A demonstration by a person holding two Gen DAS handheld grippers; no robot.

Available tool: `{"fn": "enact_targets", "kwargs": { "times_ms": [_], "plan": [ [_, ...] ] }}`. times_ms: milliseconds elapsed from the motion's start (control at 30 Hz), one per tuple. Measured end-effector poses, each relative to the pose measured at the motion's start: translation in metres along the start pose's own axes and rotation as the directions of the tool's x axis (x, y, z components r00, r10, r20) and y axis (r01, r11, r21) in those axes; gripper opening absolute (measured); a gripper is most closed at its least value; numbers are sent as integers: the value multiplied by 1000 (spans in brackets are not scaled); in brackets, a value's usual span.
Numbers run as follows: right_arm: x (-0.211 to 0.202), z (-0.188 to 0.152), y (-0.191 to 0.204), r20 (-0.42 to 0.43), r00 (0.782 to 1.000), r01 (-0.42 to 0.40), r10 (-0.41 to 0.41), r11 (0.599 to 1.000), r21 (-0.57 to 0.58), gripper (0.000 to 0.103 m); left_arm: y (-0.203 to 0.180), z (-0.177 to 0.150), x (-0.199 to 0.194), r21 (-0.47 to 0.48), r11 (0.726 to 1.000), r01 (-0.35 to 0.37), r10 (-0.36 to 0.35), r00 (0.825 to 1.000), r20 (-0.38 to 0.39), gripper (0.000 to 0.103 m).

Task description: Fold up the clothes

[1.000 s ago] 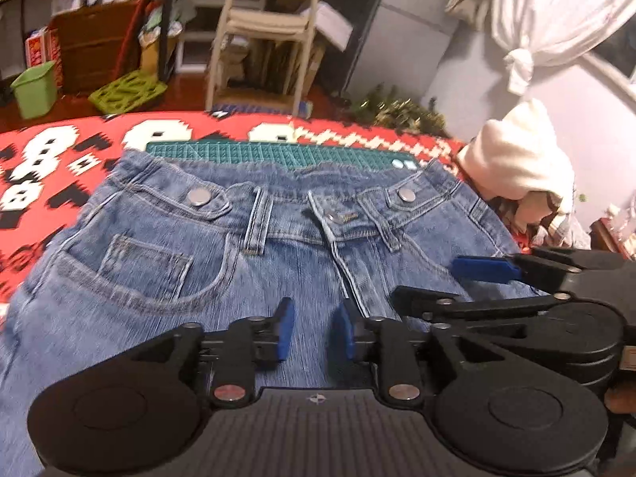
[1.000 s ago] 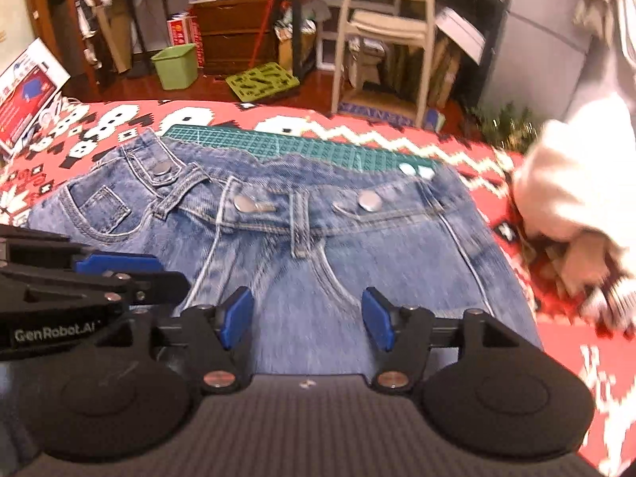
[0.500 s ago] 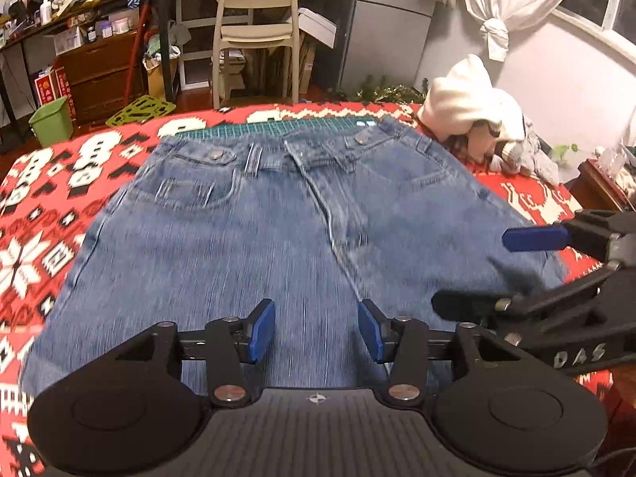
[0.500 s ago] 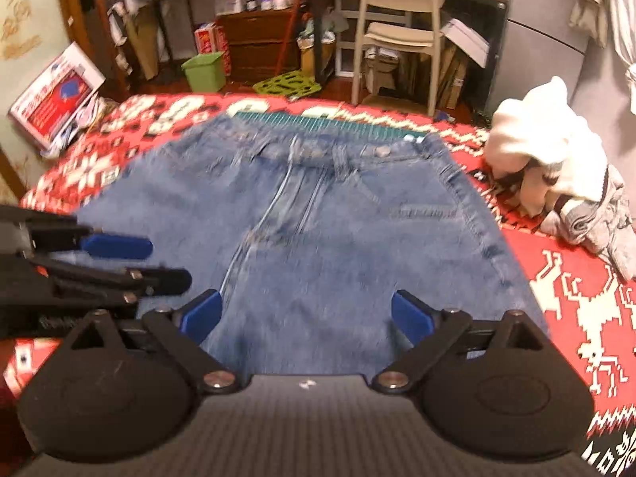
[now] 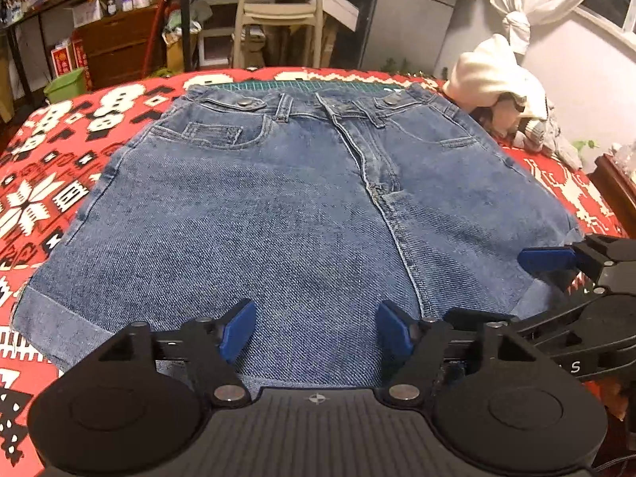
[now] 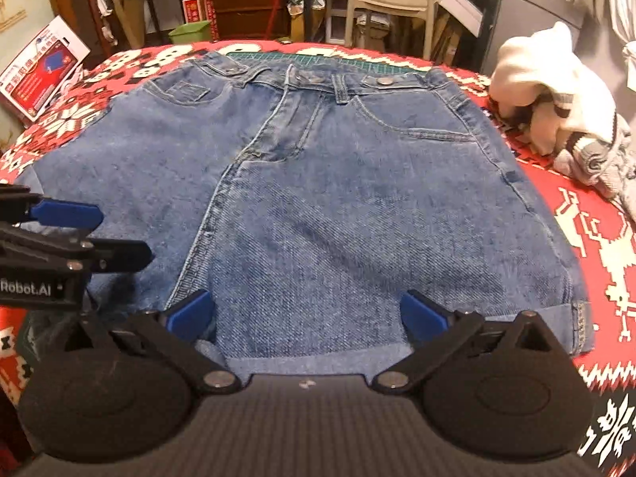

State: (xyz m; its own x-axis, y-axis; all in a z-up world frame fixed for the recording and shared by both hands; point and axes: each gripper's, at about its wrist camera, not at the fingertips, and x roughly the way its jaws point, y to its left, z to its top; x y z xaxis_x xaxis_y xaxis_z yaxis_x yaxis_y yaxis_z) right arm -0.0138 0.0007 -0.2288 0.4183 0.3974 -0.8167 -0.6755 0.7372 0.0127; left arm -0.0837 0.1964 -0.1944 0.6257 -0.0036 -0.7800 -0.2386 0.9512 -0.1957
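Warm, dim indoor light falls from above on the denim shorts (image 5: pixel 278 206), which look evenly lit and fairly sharp at their centre with faint grain, while beyond them the room bends under fisheye curvature, softens, and darkens to black corners.

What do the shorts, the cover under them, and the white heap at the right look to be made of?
The shorts: blue denim, faded wash, with visible twill grain, stitched seams and metal snaps. The cover: probably a knit or woven fabric, matte, with a blocky red, white and black pattern. The white heap: soft knit clothing, it seems, with ribbed striped edges; the fibre is not clear.
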Motion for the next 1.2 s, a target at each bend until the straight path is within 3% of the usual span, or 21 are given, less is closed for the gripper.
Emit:
{"fn": "enact_targets", "kwargs": {
  "times_ms": [100, 200, 300, 400, 500, 633, 733, 833, 967, 1033, 1100, 1200],
  "plan": [
    [-1, -3, -2, 19, 1000, -2, 1, 1000, 13, 102, 6, -1, 0, -53, 996, 64, -64, 998, 9, 102],
    [-2, -4, -4, 32, 999, -2, 1, 999, 39, 102, 16, -2, 0, -139, 979, 148, -145, 989, 31, 103],
    [-1, -3, -3, 32, 999, 10, -12, 998, 54, 102, 37, -3, 1, -255, 930, 264, -252, 965, 78, 103],
    [3, 1, 3, 15, 1000, 24, -24, 1000, 14, 102, 50, 3, 3, -324, 894, 309, -305, 950, 65, 103],
    [3, 3, 2, 7, 1000, 11, -11, 1000, 2, 102, 44, 9, 4, -313, 913, 261, -268, 963, 22, 103],
    [2, 1, 1, 14, 1000, 1, -1, 1000, -5, 102, 15, 12, 7, -176, 973, 150, -159, 987, -37, 103],
    [1, 3, 0, 4, 1000, -5, 5, 1000, -10, 102, -3, 15, 11, -92, 992, 86, -92, 993, -69, 102],
    [-3, 6, -5, -27, 999, -23, 23, 1000, 0, 102, -9, 22, 13, -50, 995, 86, -90, 991, -103, 94],
    [-18, 7, -16, -21, 1000, -12, 14, 998, 59, 102, -17, 26, -7, 67, 997, 29, -26, 999, -39, 94],
    [-25, 7, -21, -17, 1000, -3, 4, 997, 75, 102, -26, 24, -23, 126, 991, -49, 44, 998, 40, 95],
    [-30, 4, -24, 1, 1000, 2, -2, 997, 77, 102, -33, 19, -30, 160, 973, -169, 152, 982, 114, 96],
    [-27, 2, -26, 15, 1000, 6, -7, 998, 70, 102, -36, 12, -22, 195, 941, -276, 254, 958, 131, 100]
  ]
}}
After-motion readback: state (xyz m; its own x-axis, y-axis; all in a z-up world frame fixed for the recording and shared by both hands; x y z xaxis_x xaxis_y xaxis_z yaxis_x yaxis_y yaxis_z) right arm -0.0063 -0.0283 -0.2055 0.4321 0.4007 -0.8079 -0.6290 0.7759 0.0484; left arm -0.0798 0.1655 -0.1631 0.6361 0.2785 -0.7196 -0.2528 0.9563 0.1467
